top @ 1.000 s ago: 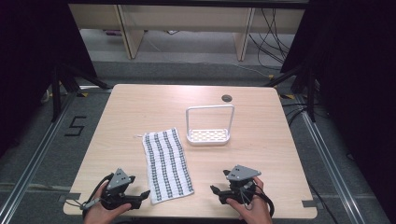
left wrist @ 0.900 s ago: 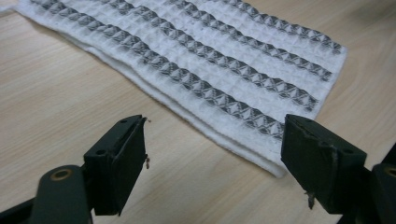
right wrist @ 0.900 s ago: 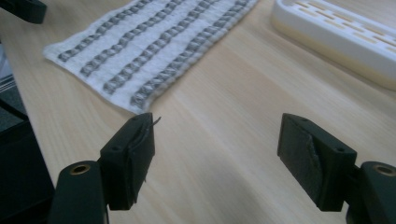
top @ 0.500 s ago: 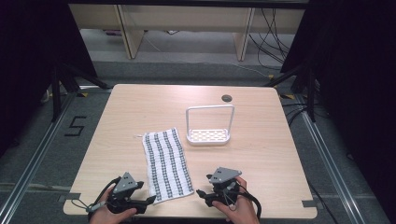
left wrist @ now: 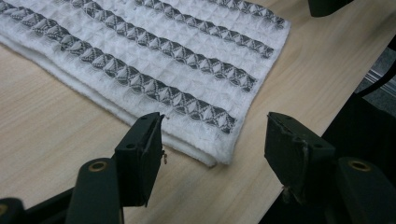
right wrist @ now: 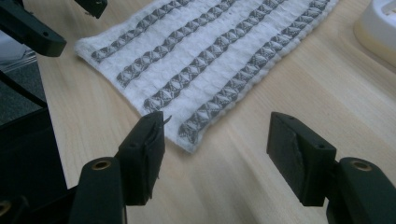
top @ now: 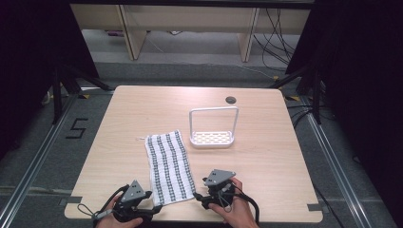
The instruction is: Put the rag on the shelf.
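A white towel with dark stripes (top: 168, 166) lies flat on the wooden table (top: 142, 109), its short edge near the front. My left gripper (top: 153, 208) is at the towel's near left corner. In the left gripper view the towel's corner (left wrist: 219, 140) lies on the table between the open jaws (left wrist: 215, 140). My right gripper (top: 197, 197) is at the near right corner, open, and the towel's corner (right wrist: 187, 135) reaches in between its jaws (right wrist: 217, 135). Neither gripper holds anything.
A white tray with a tall wire handle (top: 212, 137) stands just beyond the towel, to its right, and its rim (right wrist: 380, 28) appears in the right gripper view. A round cable hole (top: 231, 100) sits near the far edge. The table's front edge runs close under both hands.
The right gripper has moved left to the towel's near right corner. The left gripper has moved right to the near left corner. The towel has not moved.
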{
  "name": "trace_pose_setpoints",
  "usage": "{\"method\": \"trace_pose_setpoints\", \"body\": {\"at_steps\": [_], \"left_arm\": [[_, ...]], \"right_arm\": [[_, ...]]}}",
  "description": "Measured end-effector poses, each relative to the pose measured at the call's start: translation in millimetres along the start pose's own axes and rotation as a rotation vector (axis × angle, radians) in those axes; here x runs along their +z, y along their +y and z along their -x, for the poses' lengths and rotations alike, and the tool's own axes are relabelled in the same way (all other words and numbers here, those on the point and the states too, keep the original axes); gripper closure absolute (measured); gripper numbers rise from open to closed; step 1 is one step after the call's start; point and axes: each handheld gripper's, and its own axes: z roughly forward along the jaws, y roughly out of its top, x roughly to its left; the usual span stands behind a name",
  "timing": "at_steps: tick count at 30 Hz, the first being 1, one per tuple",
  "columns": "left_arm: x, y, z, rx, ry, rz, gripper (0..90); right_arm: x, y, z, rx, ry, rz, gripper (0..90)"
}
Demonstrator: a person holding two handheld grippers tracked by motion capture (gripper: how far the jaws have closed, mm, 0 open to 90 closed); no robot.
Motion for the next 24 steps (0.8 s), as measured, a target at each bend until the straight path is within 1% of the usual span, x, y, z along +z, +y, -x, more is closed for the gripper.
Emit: {"method": "trace_pose_setpoints", "body": {"at_steps": [1, 2, 3, 6, 7, 8, 9, 10, 11, 12, 13, 14, 15, 16, 17, 18, 19, 20, 21, 22, 23, 24], "left_arm": [[0.1, -0.1, 0.8, 0.005, -0.004, -0.001, 37.1], [0.9, -0.2, 1.3, 0.000, 0.001, -0.007, 37.4], [0.8, 0.1, 1.3, 0.019, -0.001, -0.010, 37.8], [2.8, -0.5, 0.9, 0.035, 0.012, -0.025, 39.1], [4.0, -1.1, 0.1, 0.042, 0.014, -0.023, 39.6], [4.0, -1.1, 0.1, 0.042, 0.014, -0.023, 40.2], [3.7, -1.3, 1.1, 0.033, 0.006, -0.025, 40.2], [4.5, -1.7, 1.4, 0.029, 0.009, -0.020, 40.8], [4.7, -1.9, -0.5, 0.045, 0.019, -0.032, 41.4], [4.5, -1.9, -2.1, 0.061, 0.017, -0.047, 41.8], [6.3, -2.5, -1.3, 0.039, 0.021, -0.038, 42.6], [7.2, -2.8, -0.8, 0.029, 0.014, -0.035, 43.0], [7.6, -2.4, -1.5, 0.052, 0.021, -0.039, 43.5], [7.6, -2.4, -1.5, 0.052, 0.021, -0.039, 44.1], [6.8, -2.0, -2.1, 0.067, 0.017, -0.051, 44.1], [7.3, -1.7, -2.0, 0.070, 0.014, -0.046, 44.6], [8.4, -1.5, -2.0, 0.071, 0.027, -0.045, 46.5], [8.7, -1.7, -0.8, 0.063, 0.024, -0.044, 46.5], [8.6, -1.4, -0.6, 0.074, 0.013, -0.051, 47.6], [9.4, -1.3, -1.0, 0.093, 0.025, -0.058, 48.4], [10.5, -1.9, 0.0, 0.082, 0.027, -0.055, 50.0], [10.2, -1.3, -0.1, 0.093, 0.029, -0.056, 50.0]], "right_arm": [[0.5, 1.1, 0.5, -0.011, 0.009, -0.015, 38.5], [2.0, 1.9, 0.2, -0.019, 0.016, -0.019, 38.8], [3.2, 2.4, -0.3, -0.019, 0.010, -0.020, 39.0], [7.7, 3.7, -2.5, -0.022, 0.012, -0.028, 39.6], [9.8, 4.6, -3.5, -0.034, 0.018, -0.036, 40.0], [11.5, 4.4, -4.3, -0.044, 0.015, -0.034, 40.2], [11.5, 4.4, -4.3, -0.044, 0.015, -0.034, 40.2], [12.9, 4.7, -5.7, -0.041, 0.020, -0.039, 40.4], [13.8, 4.7, -6.7, -0.048, 0.014, -0.042, 40.9], [16.0, 4.6, -7.4, -0.058, 0.011, -0.031, 41.3], [18.3, 5.1, -9.5, -0.058, 0.016, -0.038, 42.0], [19.2, 5.2, -9.8, -0.060, 0.014, -0.041, 42.4], [19.3, 5.9, -10.1, -0.057, 0.021, -0.052, 43.3], [19.3, 5.9, -10.1, -0.057, 0.021, -0.052, 43.3], [20.6, 6.1, -9.6, -0.063, 0.022, -0.053, 43.8], [21.7, 5.8, -10.1, -0.055, 0.019, -0.047, 44.1], [21.6, 6.5, -8.7, -0.061, 0.015, -0.060, 45.0], [21.6, 6.5, -8.7, -0.061, 0.015, -0.060, 45.0], [23.4, 6.3, -9.0, -0.059, 0.021, -0.047, 45.4], [24.6, 6.1, -9.1, -0.056, 0.023, -0.047, 46.0], [25.2, 6.9, -9.0, -0.062, 0.028, -0.066, 47.1], [25.2, 6.9, -9.0, -0.062, 0.028, -0.066, 47.1]]}}
